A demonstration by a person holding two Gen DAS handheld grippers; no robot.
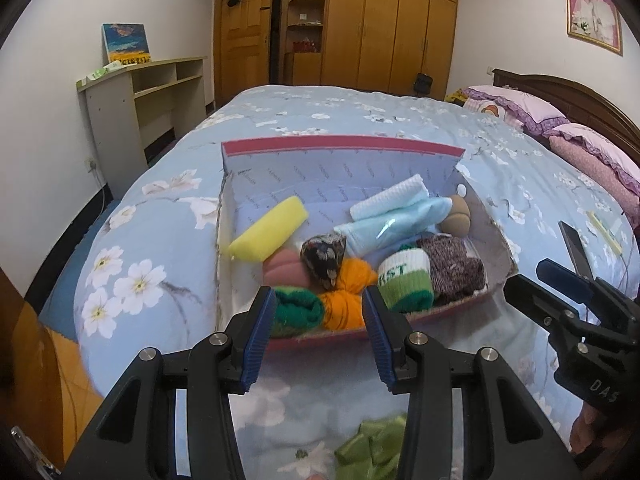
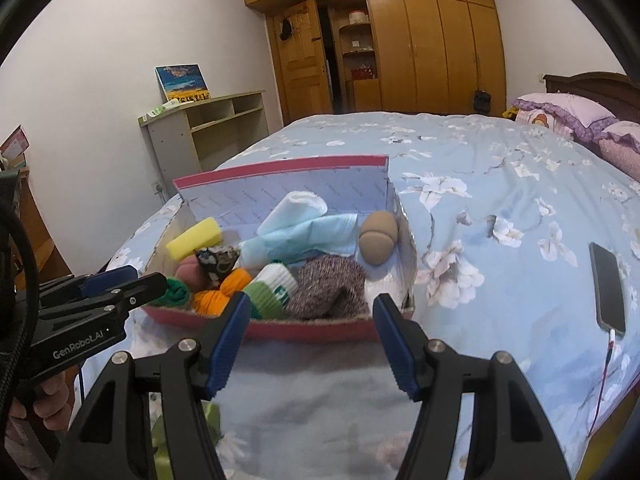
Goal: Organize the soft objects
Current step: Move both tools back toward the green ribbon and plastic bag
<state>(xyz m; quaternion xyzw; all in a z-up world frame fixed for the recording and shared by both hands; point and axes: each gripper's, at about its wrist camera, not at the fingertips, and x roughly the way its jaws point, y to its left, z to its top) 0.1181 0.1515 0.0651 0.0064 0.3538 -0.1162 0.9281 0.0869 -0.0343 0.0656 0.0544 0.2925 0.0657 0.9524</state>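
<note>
A red-edged cardboard box [image 1: 340, 146] [image 2: 280, 174] lies on the blue flowered bed. It holds a yellow sponge [image 1: 268, 234] [image 2: 194, 243], a pale blue cloth [image 1: 400, 216] [image 2: 304, 228], a tan round piece [image 1: 456, 212] [image 2: 378, 240], orange yarn [image 1: 348, 296] [image 2: 220, 294], a green-and-white sock [image 1: 406, 280] [image 2: 272, 292], a speckled knit [image 1: 456, 268] [image 2: 328, 288] and more. My left gripper [image 1: 320, 336] is open just before the box's near wall, nothing between its fingers. My right gripper [image 2: 308, 340] is open too, empty, near the box's right front. A green cloth [image 1: 372, 448] lies under the left gripper.
A black phone [image 2: 608, 288] with a cable lies on the bed to the right. Pink pillows [image 1: 592, 148] sit by the headboard. A low shelf unit [image 1: 144, 96] stands left of the bed, a wooden wardrobe [image 2: 432, 40] behind. A hand [image 2: 48, 400] grips the left tool.
</note>
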